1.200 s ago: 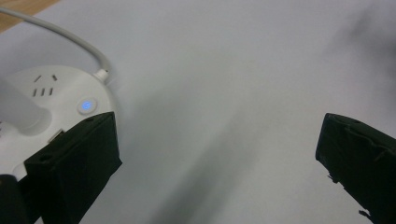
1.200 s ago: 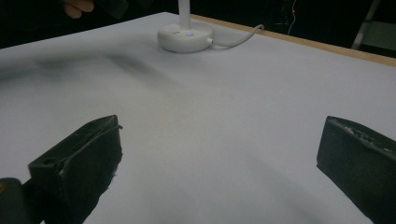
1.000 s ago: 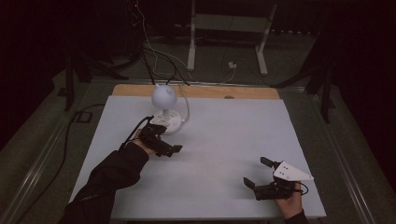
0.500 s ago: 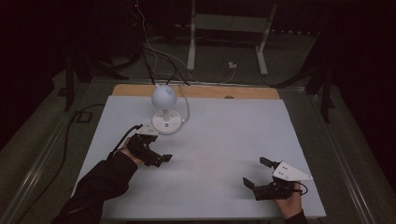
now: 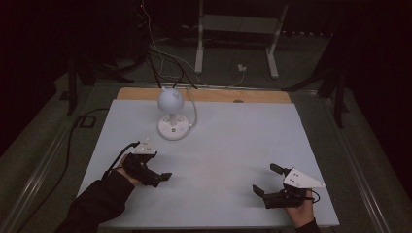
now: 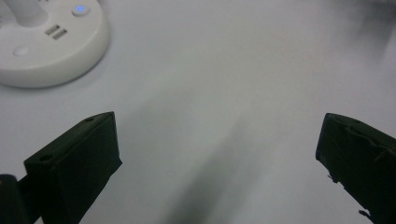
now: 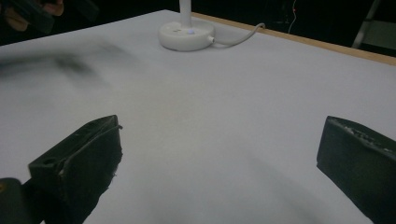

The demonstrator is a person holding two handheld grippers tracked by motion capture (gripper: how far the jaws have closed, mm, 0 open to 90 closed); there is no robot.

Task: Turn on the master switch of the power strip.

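White and round, the small desk lamp [image 5: 172, 114] stands near the far edge of the pale grey table top [image 5: 233, 145] — the left gripper view shows a blue light [image 6: 80, 9] and two ports on its base, too small to make out from above. The left gripper [image 5: 158, 177] sits near the lamp, jaws wide and empty. The right gripper [image 5: 265, 180], jaws also spread, rests by the near right corner — bare surface lies between them, a wooden strip [image 5: 214, 95] behind
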